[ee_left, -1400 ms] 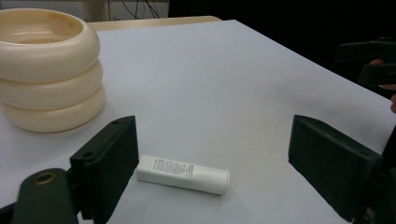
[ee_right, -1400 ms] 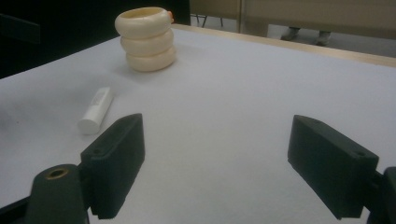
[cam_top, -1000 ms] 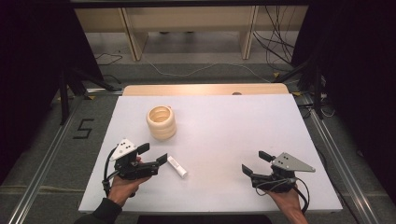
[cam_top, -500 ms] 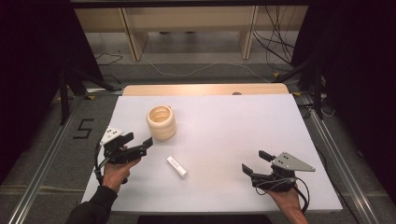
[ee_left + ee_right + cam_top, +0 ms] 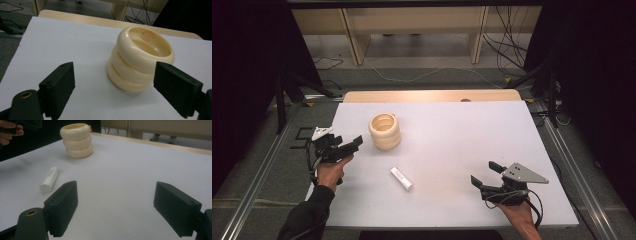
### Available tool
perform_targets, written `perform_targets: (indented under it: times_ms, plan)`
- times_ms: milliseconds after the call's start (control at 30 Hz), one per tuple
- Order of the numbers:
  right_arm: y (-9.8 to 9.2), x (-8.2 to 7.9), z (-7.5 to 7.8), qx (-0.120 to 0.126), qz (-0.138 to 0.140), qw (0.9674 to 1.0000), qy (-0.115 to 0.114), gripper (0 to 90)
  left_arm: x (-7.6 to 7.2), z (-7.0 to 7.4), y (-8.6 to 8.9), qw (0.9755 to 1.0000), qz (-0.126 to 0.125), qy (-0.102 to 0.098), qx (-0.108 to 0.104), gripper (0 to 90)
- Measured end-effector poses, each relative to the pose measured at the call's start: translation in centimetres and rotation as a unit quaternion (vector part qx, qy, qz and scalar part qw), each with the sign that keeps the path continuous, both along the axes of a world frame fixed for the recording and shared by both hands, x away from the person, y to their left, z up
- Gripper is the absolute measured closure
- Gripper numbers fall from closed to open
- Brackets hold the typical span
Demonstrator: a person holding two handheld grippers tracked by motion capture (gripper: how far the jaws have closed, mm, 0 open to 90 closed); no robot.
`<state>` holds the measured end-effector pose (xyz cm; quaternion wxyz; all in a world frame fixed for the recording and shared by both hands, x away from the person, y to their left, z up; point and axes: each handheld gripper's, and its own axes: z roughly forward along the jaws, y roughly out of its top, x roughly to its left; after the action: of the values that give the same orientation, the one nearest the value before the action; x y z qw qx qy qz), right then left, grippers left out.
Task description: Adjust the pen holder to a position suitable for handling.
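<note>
1. Count: one cream ribbed cup (image 5: 385, 131), one small white tube (image 5: 401, 178), two grippers, one white table (image 5: 492, 135).
2. Cup looks like three stacked rings, upright, mouth open upward. It stands on the left half of the table, well in from every edge.
3. Left gripper (image 5: 353, 145) is just left of the cup, near the table's left edge, jaws pointing at the cup. Jaws spread wide, nothing between them, not touching the cup.
4. In the left gripper view the cup (image 5: 140, 58) sits ahead of the jaws, toward the right jaw, with bare table between it and them.
5. Tube lies flat on the table, on the person's side of the cup and slightly right of it, apart from it. Nothing touches it.
6. Right gripper (image 5: 483, 181) is far right of the cup, near the table's near edge. Jaws spread wide, holding nothing.
7. In the right gripper view the tube (image 5: 49, 180) lies ahead-left of the jaws, the cup (image 5: 76, 140) farther off behind it.
8. Open room: the table right of the cup is bare all the way to the right edge; bare surface also behind the cup up to the wooden strip (image 5: 432, 95) at the far edge.
9. Around: metal rails (image 5: 259, 187) run along both table sides, cables (image 5: 507, 50) lie on the floor beyond the cup, wooden frame legs (image 5: 354, 40) stand behind.
10. Nothing stands between the left gripper and the cup.
</note>
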<state>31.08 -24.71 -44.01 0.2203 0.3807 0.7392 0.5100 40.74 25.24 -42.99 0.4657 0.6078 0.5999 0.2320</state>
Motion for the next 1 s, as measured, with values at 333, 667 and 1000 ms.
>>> perform_targets:
  times_ms: [333,667,1000]
  plan:
    - [0.0,0.0,0.0,-0.002,0.0,1.0,0.001,20.5,2.3,-0.2,0.5,0.9995,0.009,0.021,0.023,20.2]
    - [0.1,0.1,-0.1,-0.002,0.0,1.0,0.001,21.1,4.1,-1.6,0.5,0.9979,0.033,0.044,0.033,42.8]
    - [0.2,0.1,-0.1,-0.003,0.002,1.0,0.001,21.6,6.2,-2.7,-0.6,0.9971,0.028,0.066,0.024,88.8]
